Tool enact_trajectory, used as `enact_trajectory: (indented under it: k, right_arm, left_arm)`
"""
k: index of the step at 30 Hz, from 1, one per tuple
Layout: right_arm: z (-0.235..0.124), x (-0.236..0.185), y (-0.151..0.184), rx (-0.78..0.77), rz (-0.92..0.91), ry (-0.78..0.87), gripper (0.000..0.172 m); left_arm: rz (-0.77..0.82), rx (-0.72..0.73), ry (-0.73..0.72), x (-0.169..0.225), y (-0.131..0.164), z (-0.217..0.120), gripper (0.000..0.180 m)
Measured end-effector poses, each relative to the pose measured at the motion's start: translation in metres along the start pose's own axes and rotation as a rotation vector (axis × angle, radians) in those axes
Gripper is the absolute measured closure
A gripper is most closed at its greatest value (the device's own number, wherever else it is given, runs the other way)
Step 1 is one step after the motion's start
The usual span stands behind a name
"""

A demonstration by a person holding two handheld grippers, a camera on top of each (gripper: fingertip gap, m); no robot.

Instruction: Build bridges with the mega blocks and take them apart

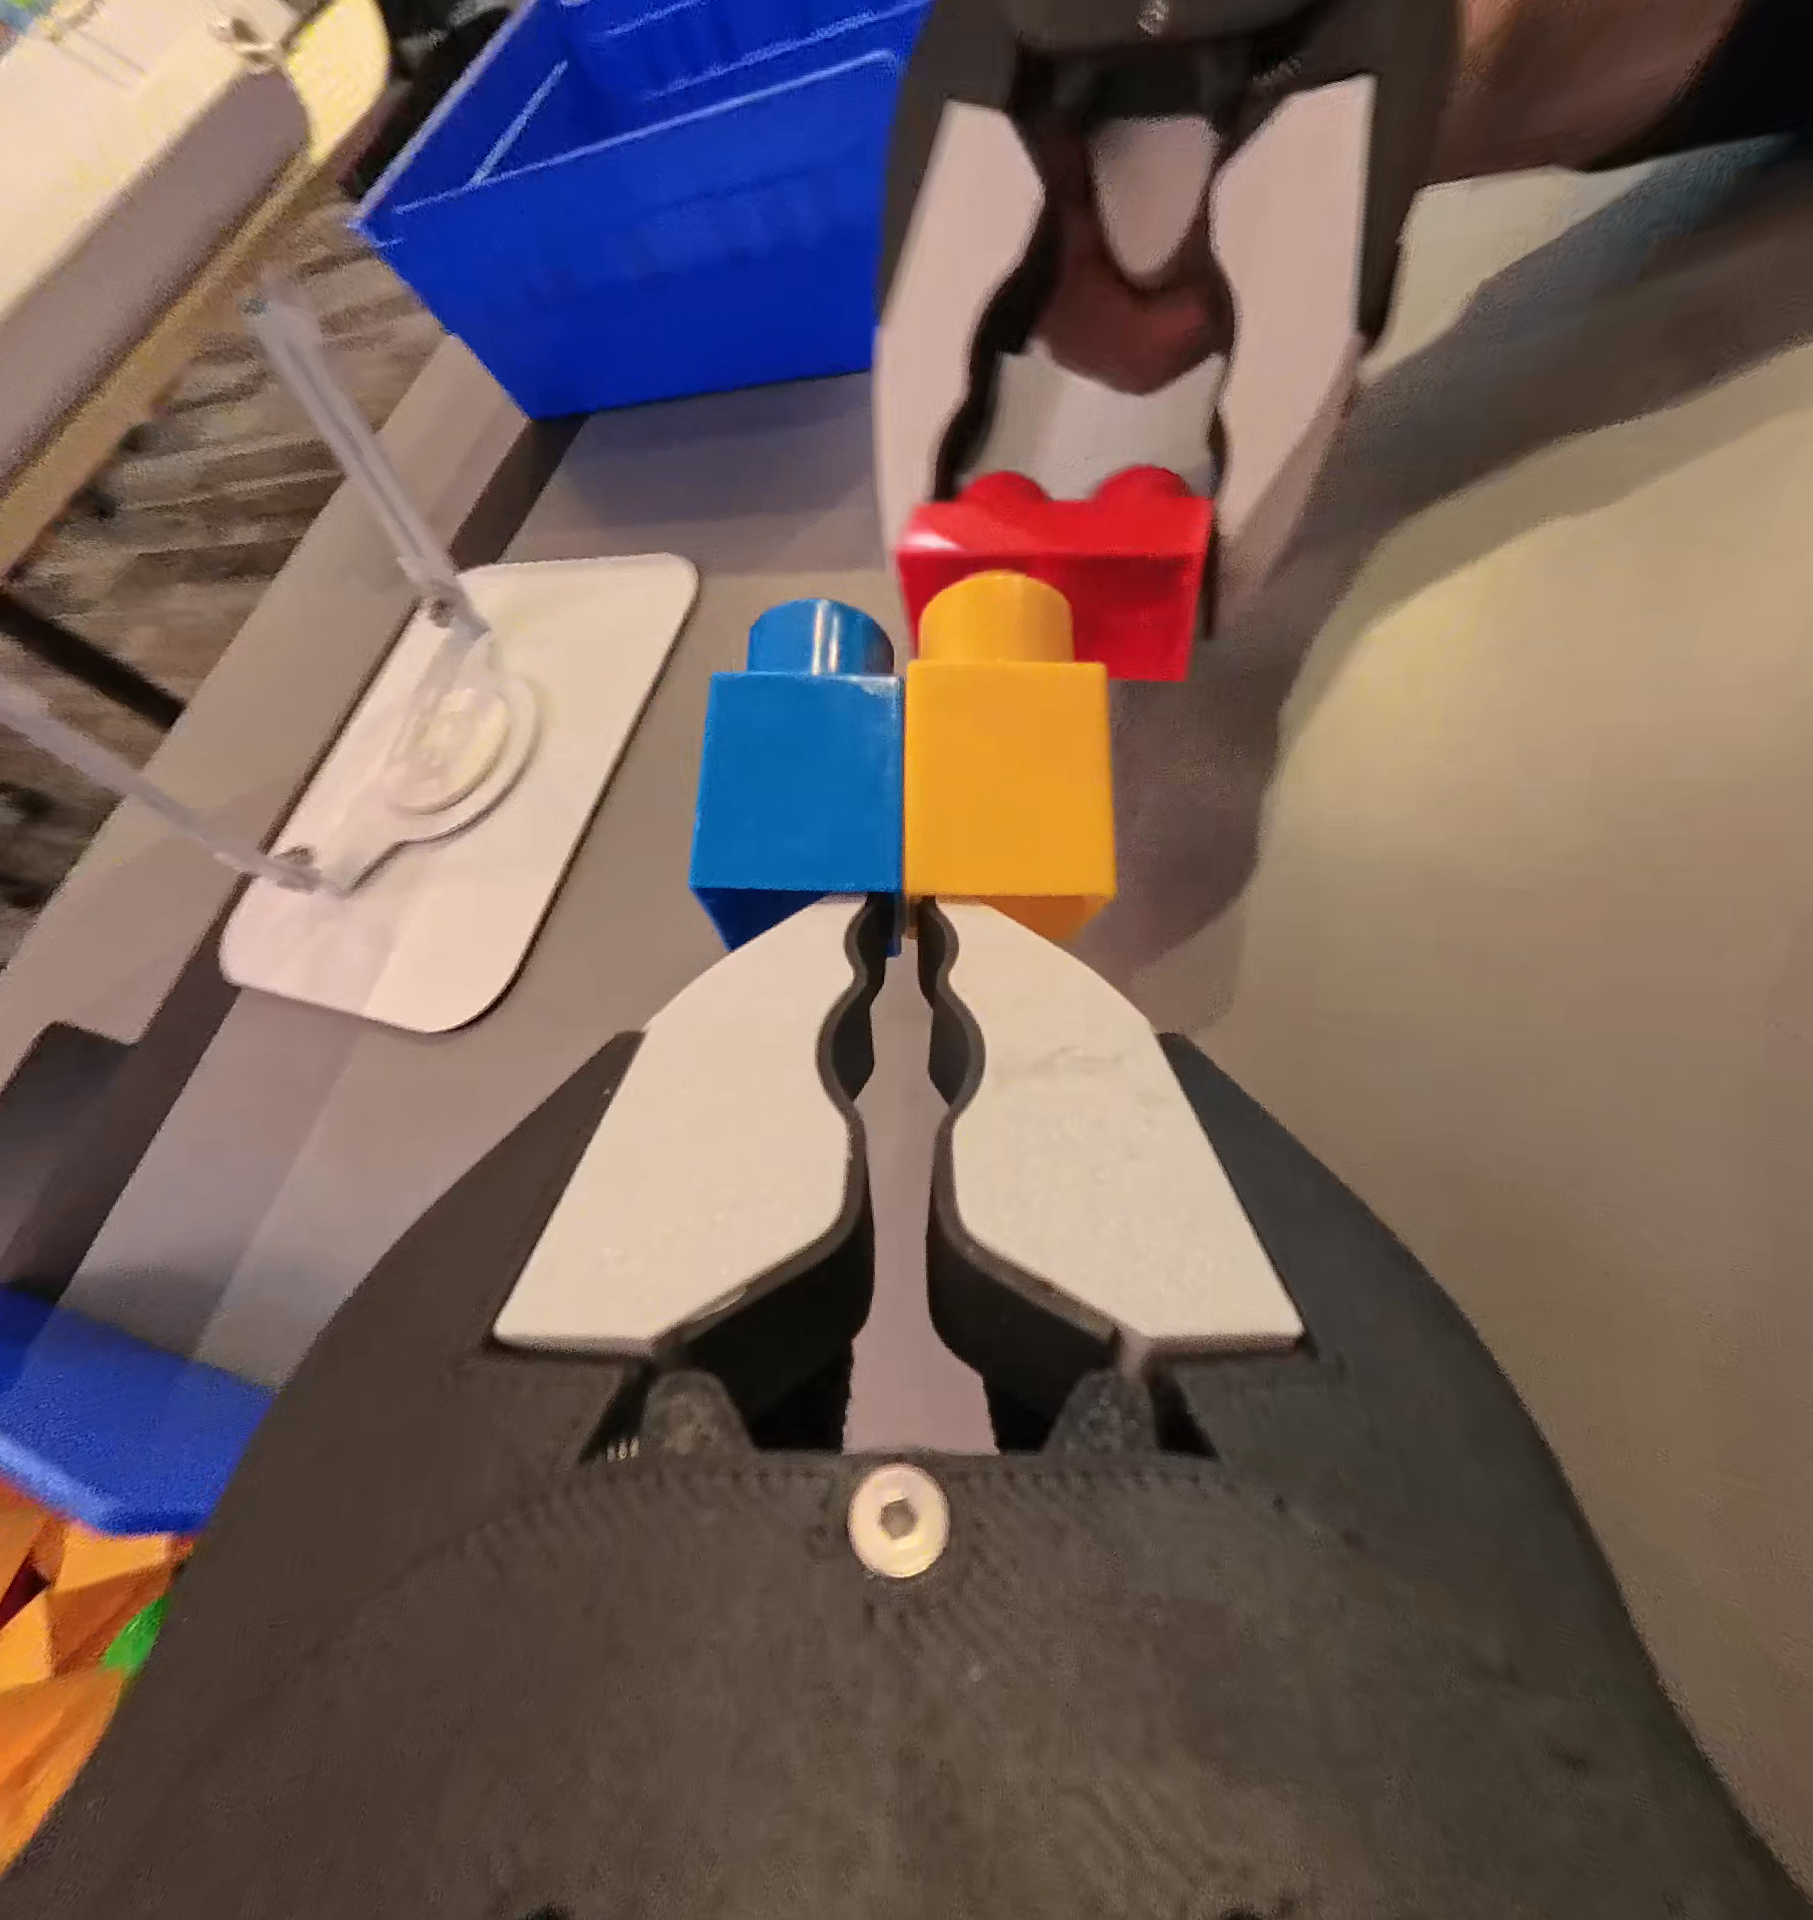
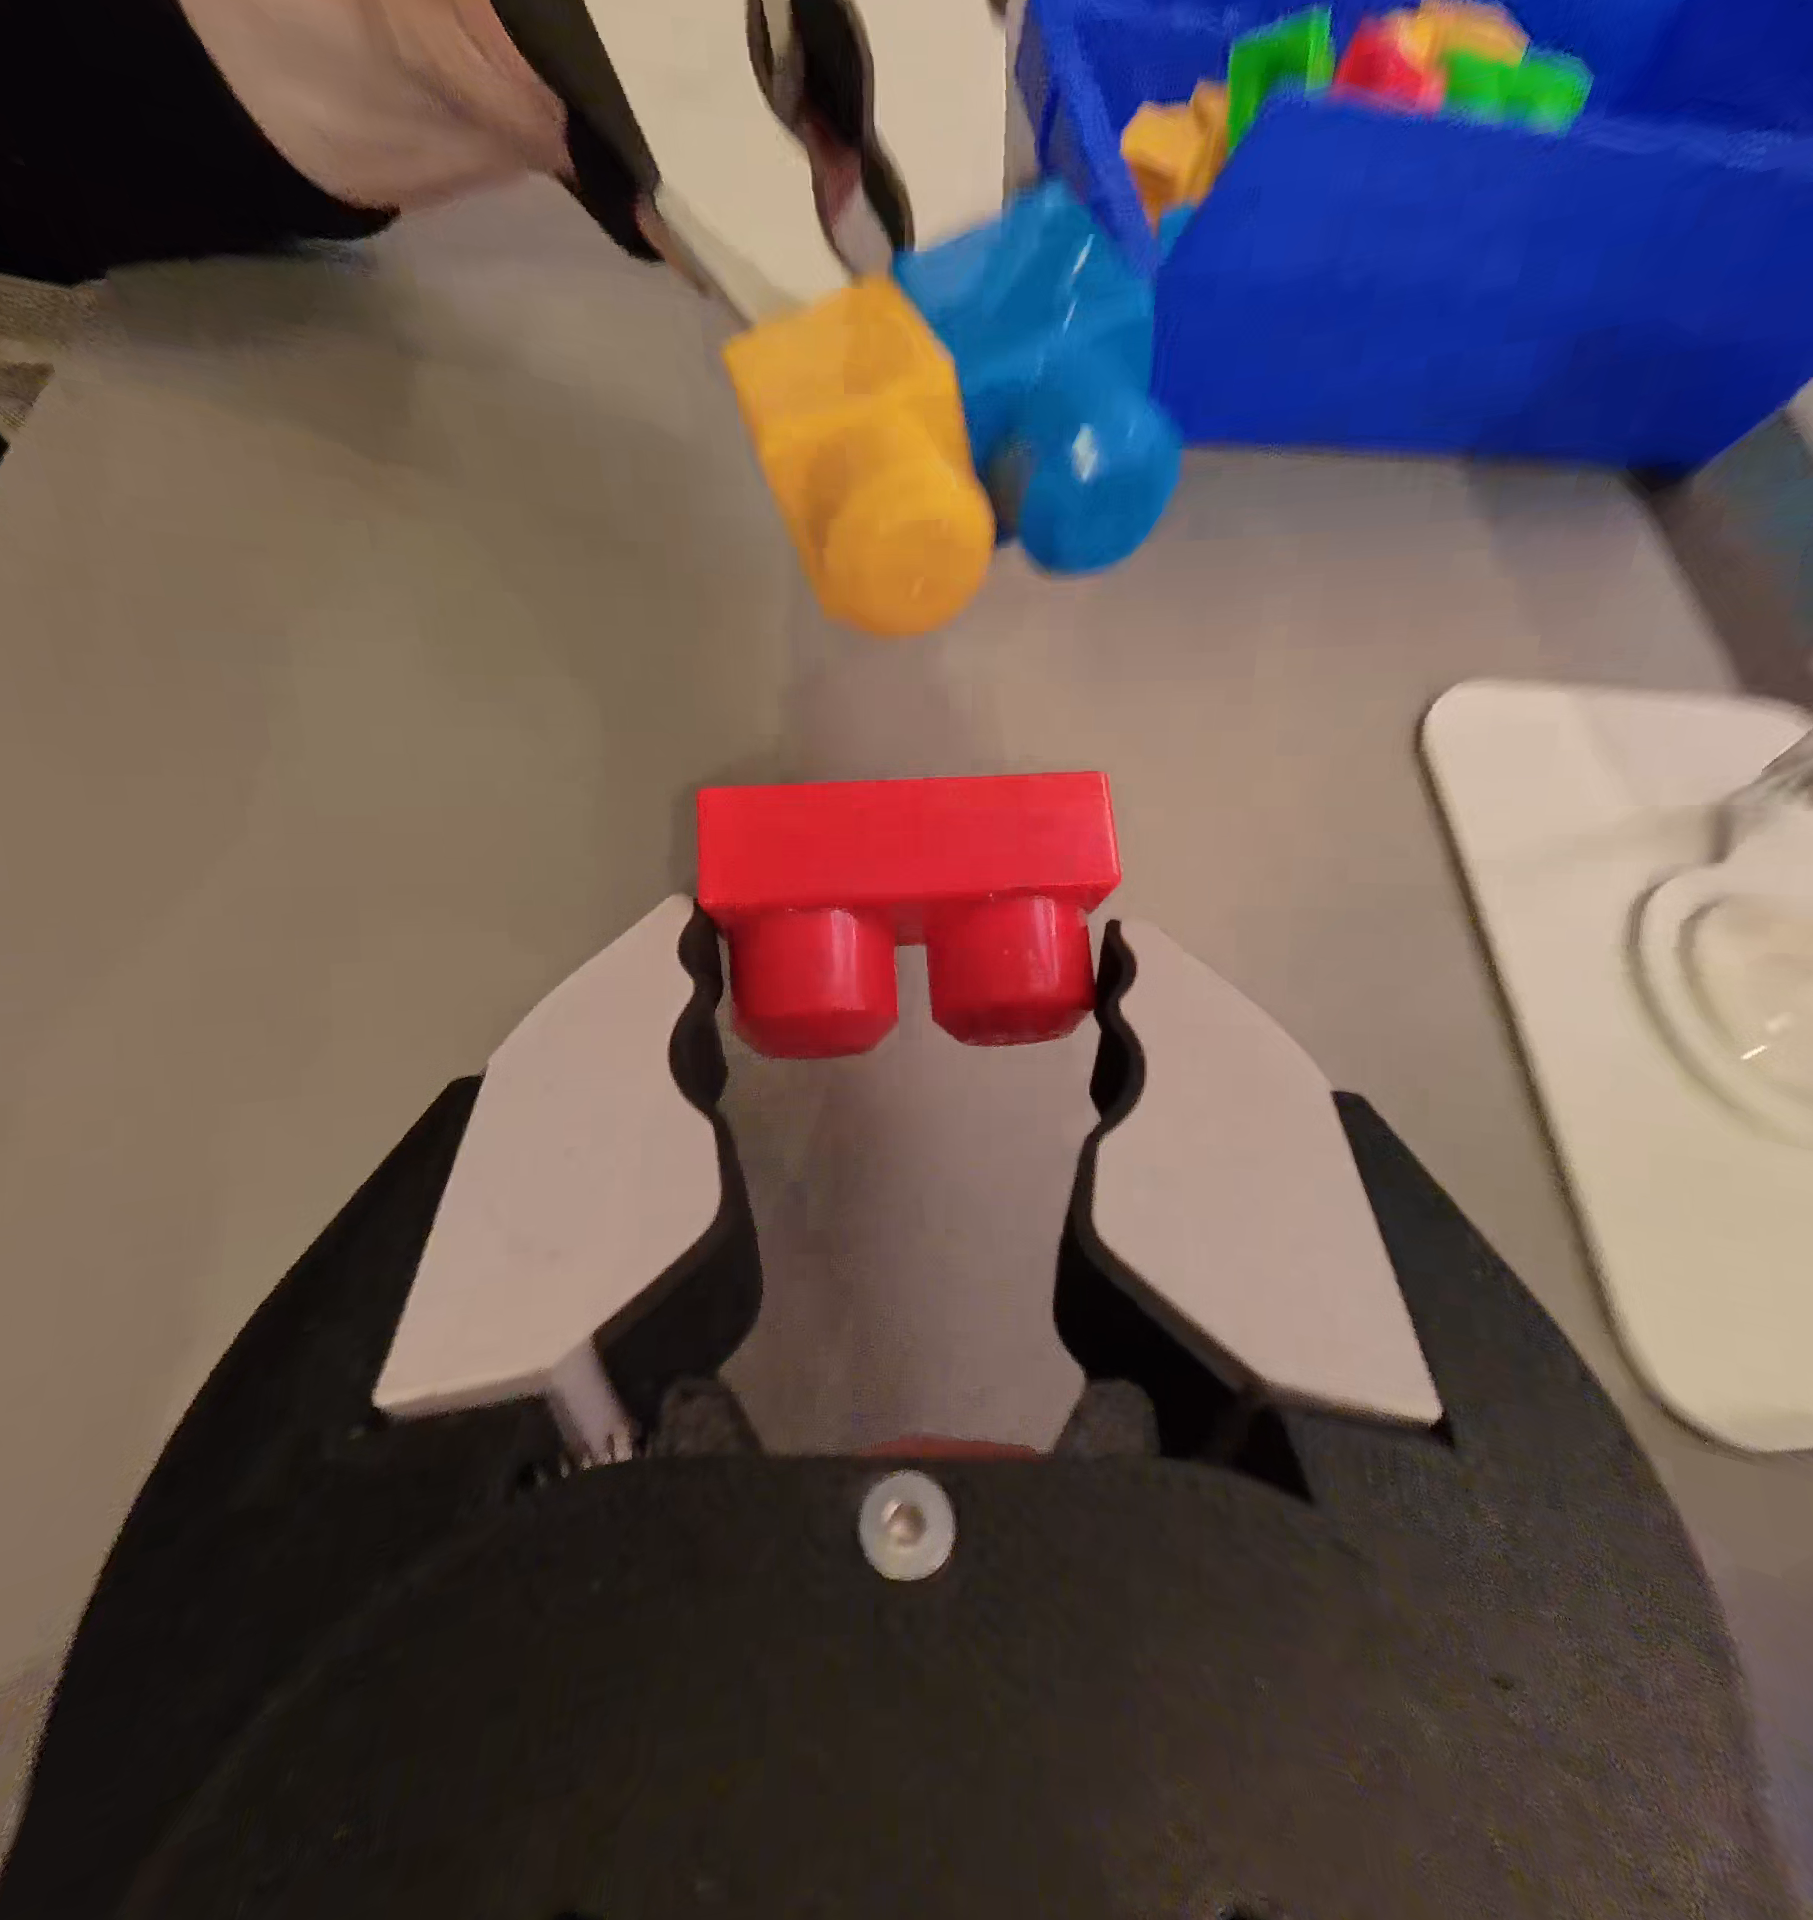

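Note:
My left gripper [image 1: 902, 920] is shut on the touching inner walls of a blue one-stud block [image 1: 798, 779] and a yellow one-stud block [image 1: 1006, 779], which sit side by side with their studs pointing away from me. The right wrist view shows this pair, yellow [image 2: 860, 436] and blue [image 2: 1058, 384], hanging from that gripper [image 2: 850, 260] above the table. My right gripper [image 2: 907, 956] is shut on a red two-stud block [image 2: 902, 842], with a pad against the outer side of each stud. In the left wrist view the red block [image 1: 1078, 582] sits just beyond the yellow one.
A blue bin [image 2: 1504, 291] with several coloured blocks stands behind the held pair. Another blue bin [image 1: 621, 239] stands at the far side of the grey table [image 2: 258, 727]. A white plate with a clear stand [image 1: 445, 810] lies to the side. A person's hand [image 2: 414, 114] holds the left gripper. About 10 centimeters separates my left fingertips from my right.

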State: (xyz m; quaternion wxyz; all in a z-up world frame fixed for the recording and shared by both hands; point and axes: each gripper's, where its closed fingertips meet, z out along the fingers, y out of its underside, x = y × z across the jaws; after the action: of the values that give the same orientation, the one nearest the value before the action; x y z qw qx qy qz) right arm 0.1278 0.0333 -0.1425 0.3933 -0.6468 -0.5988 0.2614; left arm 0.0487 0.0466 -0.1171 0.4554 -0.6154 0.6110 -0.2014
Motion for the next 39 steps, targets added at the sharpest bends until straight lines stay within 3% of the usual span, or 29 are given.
enact_trajectory:
  k: [4, 10, 16, 39]
  right_arm:
    - [-0.010, -0.004, -0.025, 0.006, -0.138, 0.016, 0.101]
    - [-0.008, -0.011, -0.035, 0.016, -0.154, -0.003, 0.101]
    - [-0.010, -0.016, -0.036, 0.025, -0.167, -0.009, 0.102]
    - [-0.010, -0.014, -0.043, 0.025, -0.310, 0.161, 0.104]
  left_arm:
    - [0.003, -0.037, 0.097, 0.013, -0.005, -0.002, 0.175]
    - [0.057, -0.070, 0.133, 0.024, -0.016, 0.000, 0.175]
    - [0.117, -0.093, 0.122, 0.029, -0.022, 0.007, 0.175]
    - [0.054, -0.097, 0.053, 0.024, -0.030, 0.010, 0.177]
